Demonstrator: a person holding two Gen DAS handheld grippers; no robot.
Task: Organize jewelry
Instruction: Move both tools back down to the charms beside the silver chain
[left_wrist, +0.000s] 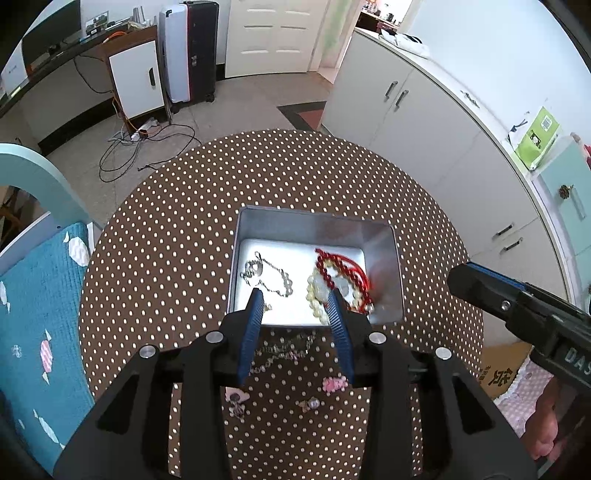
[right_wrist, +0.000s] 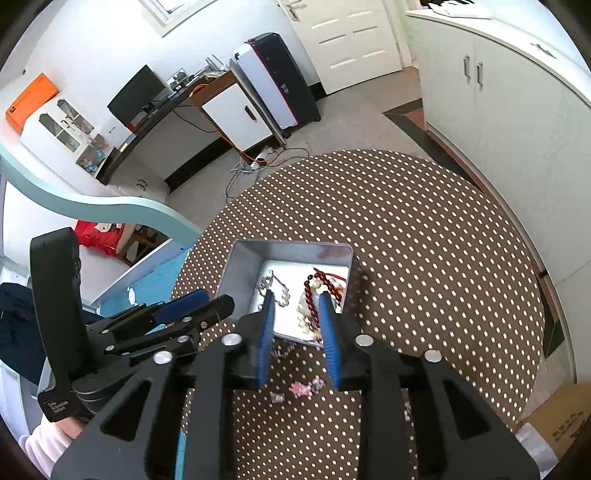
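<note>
- Landmark: the open metal tin on the dotted tablecloth. Every place below is given from it, nearest the camera first.
- Nearest, well on the near side of the tin: a few small charms, a pink one among them, lie loose on the cloth.
- Just short of the tin's near wall: a pale beaded chain lies on the cloth, its long axis running roughly along that wall. This I judge to be the next piece to go in.
- The left gripper hangs above that chain, jaws wide apart and holding nothing. In the left wrist view the chain shows in the gap between the two blue fingers, below the tips, so it lies down and slightly back from the jaws.
- The right gripper is also spread wide and empty; the same chain sits in its gap, against the tin's near wall.
- Which is nearer I cannot tell for sure; the left looks more squarely over it.
- A grasp across the chain's short way seems the natural approach.
- Inside the tin: a silver chain on the left half, and red beads tangled with pale beads on the right half.
</note>
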